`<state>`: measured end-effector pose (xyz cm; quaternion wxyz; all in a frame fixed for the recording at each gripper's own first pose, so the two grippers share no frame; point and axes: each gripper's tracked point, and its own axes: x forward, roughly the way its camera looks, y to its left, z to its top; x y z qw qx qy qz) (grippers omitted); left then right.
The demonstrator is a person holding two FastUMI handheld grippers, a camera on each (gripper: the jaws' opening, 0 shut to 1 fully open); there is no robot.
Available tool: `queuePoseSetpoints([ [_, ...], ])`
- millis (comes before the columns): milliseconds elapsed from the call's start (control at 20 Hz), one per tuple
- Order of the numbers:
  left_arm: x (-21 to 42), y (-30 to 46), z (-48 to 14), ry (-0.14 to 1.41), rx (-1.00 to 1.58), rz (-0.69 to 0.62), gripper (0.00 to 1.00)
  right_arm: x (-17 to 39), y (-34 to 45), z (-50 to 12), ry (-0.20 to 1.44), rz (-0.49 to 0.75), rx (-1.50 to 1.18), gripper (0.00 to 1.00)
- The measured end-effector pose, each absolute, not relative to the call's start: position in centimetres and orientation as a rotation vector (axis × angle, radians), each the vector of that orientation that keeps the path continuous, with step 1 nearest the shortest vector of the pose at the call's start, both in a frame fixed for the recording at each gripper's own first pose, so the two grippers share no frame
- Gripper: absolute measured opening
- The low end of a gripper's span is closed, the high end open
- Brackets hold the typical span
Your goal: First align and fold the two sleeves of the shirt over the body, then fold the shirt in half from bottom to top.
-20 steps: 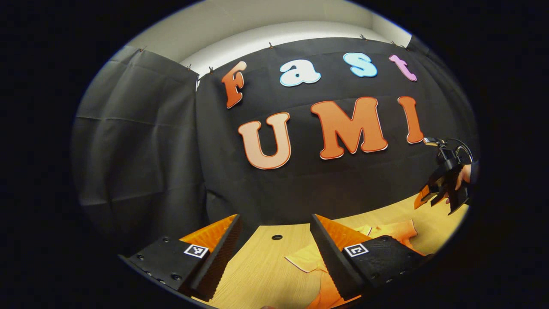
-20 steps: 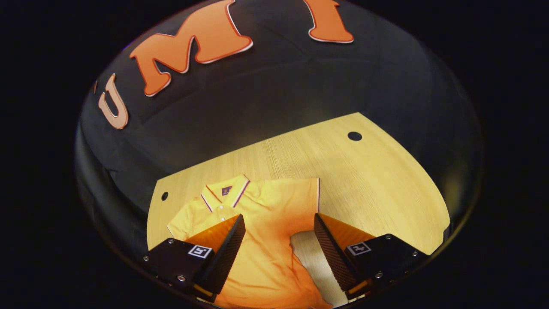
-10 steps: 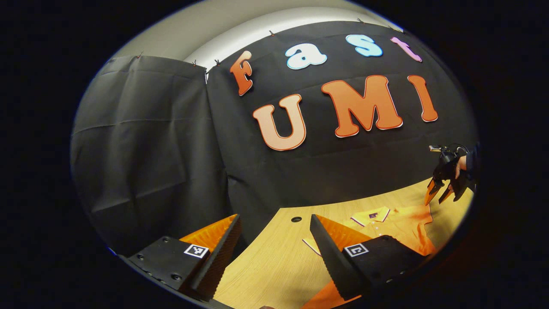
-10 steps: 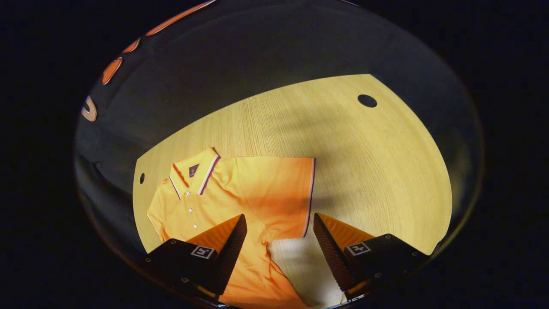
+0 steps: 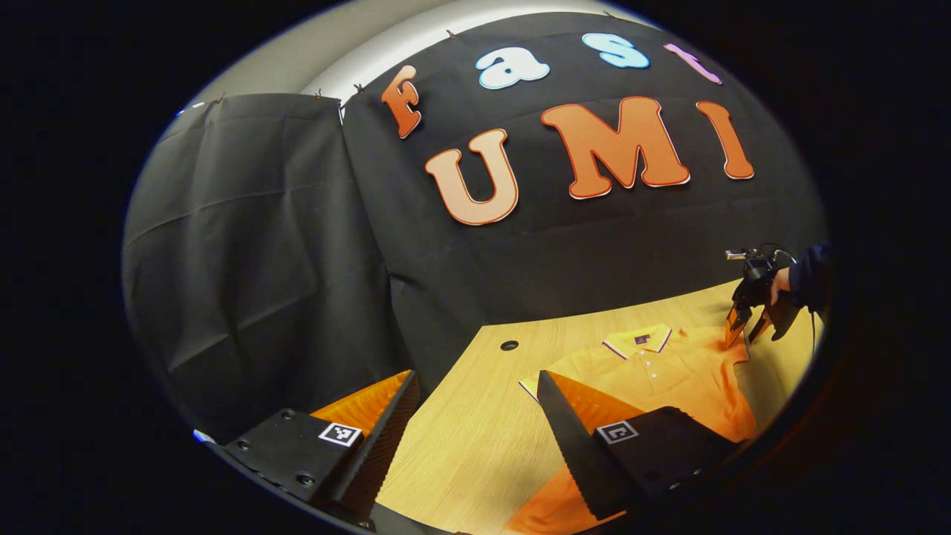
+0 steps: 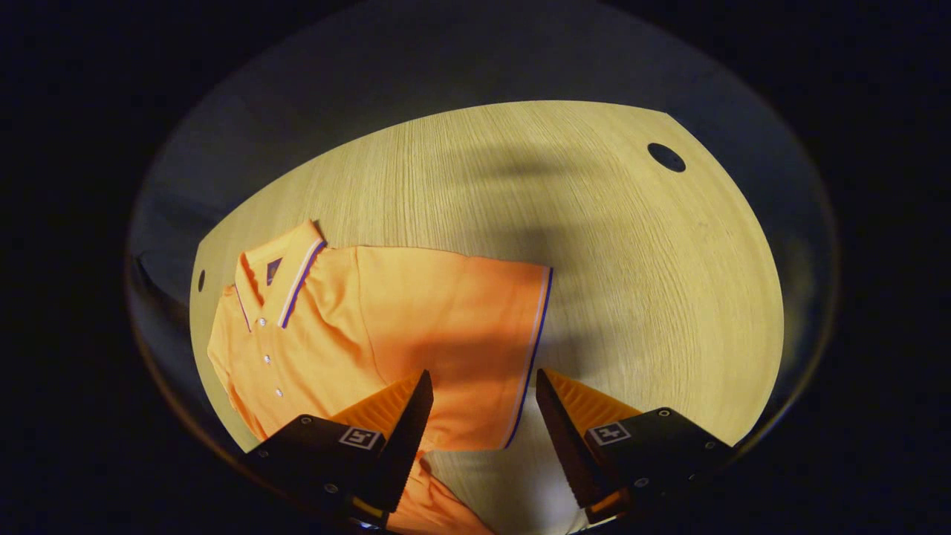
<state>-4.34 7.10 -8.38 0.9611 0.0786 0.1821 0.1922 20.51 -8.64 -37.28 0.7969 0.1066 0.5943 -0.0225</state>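
Observation:
An orange polo shirt lies flat on the wooden table, its striped collar to the left in the right gripper view. One short sleeve spreads out, and its striped cuff edge runs down between the fingers of my right gripper. That gripper is open and hovers just above the cuff. In the left gripper view, my left gripper stands open over the table, with its right finger in front of the shirt. Farther off in the same view, the right gripper hangs over the far sleeve.
A hand in a dark sleeve holds the right gripper. The tabletop has a round hole near the left back corner and another hole at the right. Black cloth walls close the booth behind the table.
My right gripper has come down closer to the sleeve cuff, which now looks larger between its fingers. The left gripper has tipped downward, bringing more of the shirt into its view.

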Motion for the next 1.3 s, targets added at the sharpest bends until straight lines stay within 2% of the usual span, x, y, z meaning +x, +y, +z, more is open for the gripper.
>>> queuePoseSetpoints([
  [150, -4.2, 7.1, -8.4, 0.380, 0.163, 0.389, 0.99, 20.7, -8.8, -38.1, 1.305, -0.060, 0.196, 0.85],
  [200, -4.0, 7.0, -8.7, 0.391, 0.162, 0.385, 0.99, 21.0, -8.9, -37.8, 1.281, -0.065, 0.174, 0.81],
  [350, -3.7, 6.0, -10.5, 0.440, 0.138, 0.342, 0.99, 21.2, -8.5, -37.9, 1.287, -0.027, 0.137, 0.78],
  [400, -3.7, 6.0, -10.5, 0.439, 0.132, 0.339, 0.99, 21.2, -8.3, -37.9, 1.285, -0.012, 0.129, 0.70],
  [450, -3.5, 5.9, -10.3, 0.432, 0.130, 0.339, 0.99, 21.2, -8.3, -38.0, 1.279, -0.008, 0.125, 0.67],
  [500, -3.5, 6.0, -10.2, 0.425, 0.132, 0.339, 0.99, 21.4, -8.2, -37.8, 1.272, 0.007, 0.125, 0.51],
  [550, -3.4, 6.0, -10.1, 0.425, 0.133, 0.338, 0.99, 21.4, -8.0, -37.6, 1.251, -0.003, 0.149, 0.42],
  [600, -3.5, 5.8, -10.3, 0.431, 0.132, 0.336, 0.99, 21.6, -7.8, -37.5, 1.220, 0.018, 0.169, 0.17],
  [650, -3.7, 5.6, -10.4, 0.437, 0.130, 0.333, 0.99, 22.3, -7.1, -37.2, 1.179, 0.030, 0.212, 0.17],
  [700, -3.8, 5.6, -10.4, 0.438, 0.129, 0.330, 0.99, 21.8, -6.4, -36.8, 1.169, 0.047, 0.245, 0.05],
  [1300, -5.5, 6.5, -12.3, 0.510, 0.102, 0.366, 0.99, 22.8, -1.1, -30.5, 1.087, 0.195, 0.246, 0.04],
])
